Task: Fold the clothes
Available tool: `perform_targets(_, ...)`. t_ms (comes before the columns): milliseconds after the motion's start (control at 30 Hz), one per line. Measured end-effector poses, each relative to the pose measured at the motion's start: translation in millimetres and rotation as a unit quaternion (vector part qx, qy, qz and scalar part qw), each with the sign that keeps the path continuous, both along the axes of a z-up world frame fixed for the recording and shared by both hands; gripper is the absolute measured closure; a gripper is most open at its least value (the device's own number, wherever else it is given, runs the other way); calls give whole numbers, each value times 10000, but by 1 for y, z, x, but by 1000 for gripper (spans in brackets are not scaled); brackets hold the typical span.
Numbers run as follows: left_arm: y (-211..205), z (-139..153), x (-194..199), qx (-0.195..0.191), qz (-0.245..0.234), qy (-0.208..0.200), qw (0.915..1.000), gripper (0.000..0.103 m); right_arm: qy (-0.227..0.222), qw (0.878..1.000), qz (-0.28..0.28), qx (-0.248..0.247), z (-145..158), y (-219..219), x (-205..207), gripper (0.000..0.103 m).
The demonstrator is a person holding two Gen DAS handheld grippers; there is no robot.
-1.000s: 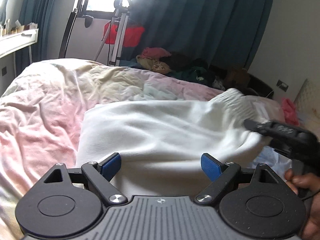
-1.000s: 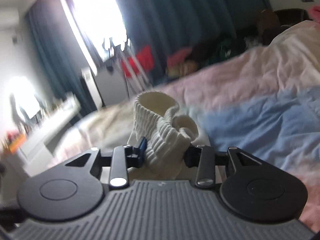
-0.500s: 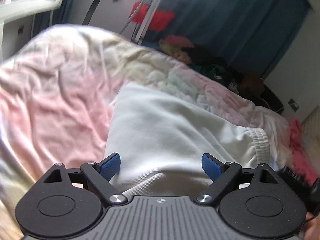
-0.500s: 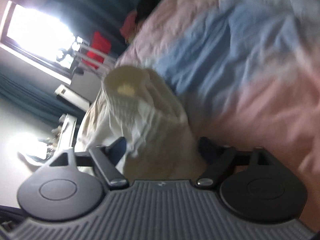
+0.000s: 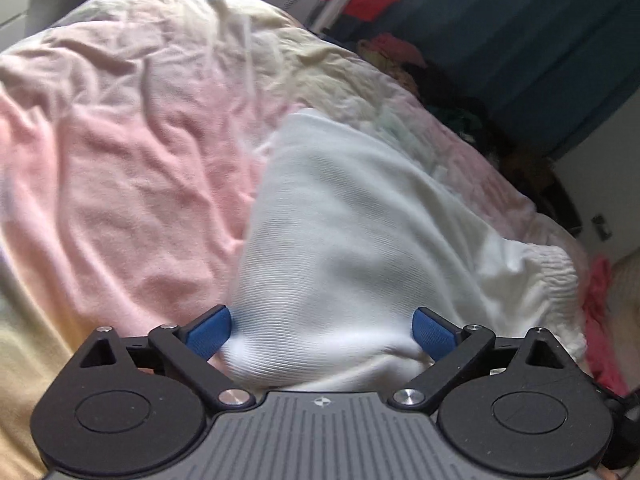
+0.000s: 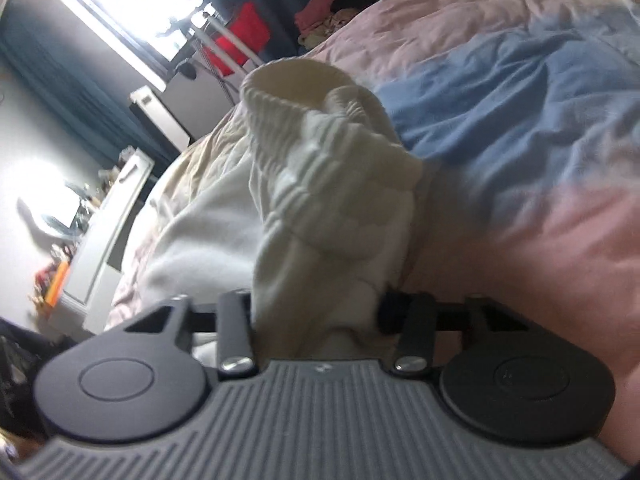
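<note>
Left gripper [image 5: 322, 330] jaws wide over the white knit garment [image 5: 360, 216]; right gripper [image 6: 316, 312] jaws clamp its ribbed waistband [image 6: 320, 152], frame centre, on the pink-and-blue crumpled bed quilt [image 6: 520, 100].

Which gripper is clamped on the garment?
The right gripper: its fingers pinch the white garment near the ribbed waistband. The left gripper is wide open, blue pads apart over the cloth.

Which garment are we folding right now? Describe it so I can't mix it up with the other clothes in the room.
Start at the bed, covered by a rumpled pink, cream and blue duvet. On it lies the white garment, with the right gripper shut on its ribbed elastic waistband. It is the only plain white knit piece; the other clothes are a coloured heap beyond the bed.
</note>
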State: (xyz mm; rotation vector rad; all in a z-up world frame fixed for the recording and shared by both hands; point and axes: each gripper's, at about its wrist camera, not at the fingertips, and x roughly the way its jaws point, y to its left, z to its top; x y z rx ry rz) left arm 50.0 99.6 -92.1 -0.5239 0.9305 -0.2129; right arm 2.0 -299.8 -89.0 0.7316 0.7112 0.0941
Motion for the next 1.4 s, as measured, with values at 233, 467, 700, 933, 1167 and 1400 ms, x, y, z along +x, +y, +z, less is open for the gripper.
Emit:
perform_targets(233,15,-17,-4,-863,238,322,9955,13,-111,9998,-109,-131,9,0,-4,66)
perform_targets(467,14,-9,-12,-839,284,69,9960,41,-311,9994,-154,-69,9,-1,-10,68)
perform_targets(700,-5,48,-25,-1021,204,-483,9934,74,-688,9962,-374,382,47,-46,-14,71)
perform_targets(933,-103,122,11,-1263,-381,-812,9879,77,-837,9917,-794,561,98,-124,-11,71)
perform_targets(1167,-269,166,97,-719,-1245,-1026,9843,78,-1025,9837,-1334,634,144,-212,5,71)
perform_targets(1400,-398,156,193,-634,-1557,-1218,9782,77,-1083,9713,-2113,148,156,-301,73,71)
